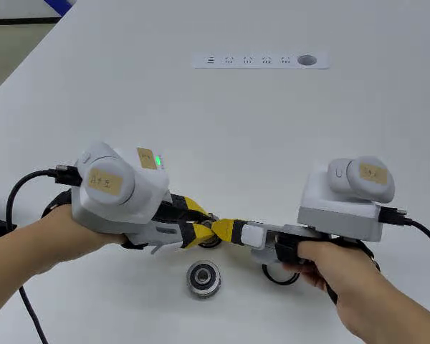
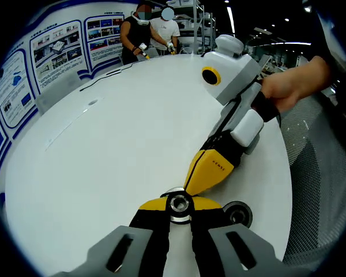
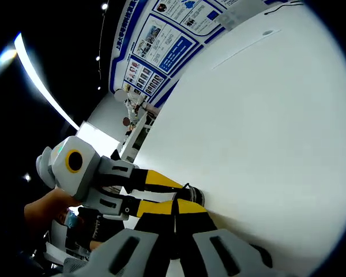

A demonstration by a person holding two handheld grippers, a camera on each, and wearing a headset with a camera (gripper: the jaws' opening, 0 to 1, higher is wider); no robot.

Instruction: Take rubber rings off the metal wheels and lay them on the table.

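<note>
The left gripper (image 2: 179,214) is clamping a small silver metal wheel (image 2: 179,204) at the near middle of the white table (image 1: 236,129). The head view is hiding this grip. The right gripper (image 3: 174,209) is pressing its jaws together against that wheel's rim, though what they are pinching is unclear. A second black-ringed wheel (image 1: 203,278) is lying nearer.
</note>
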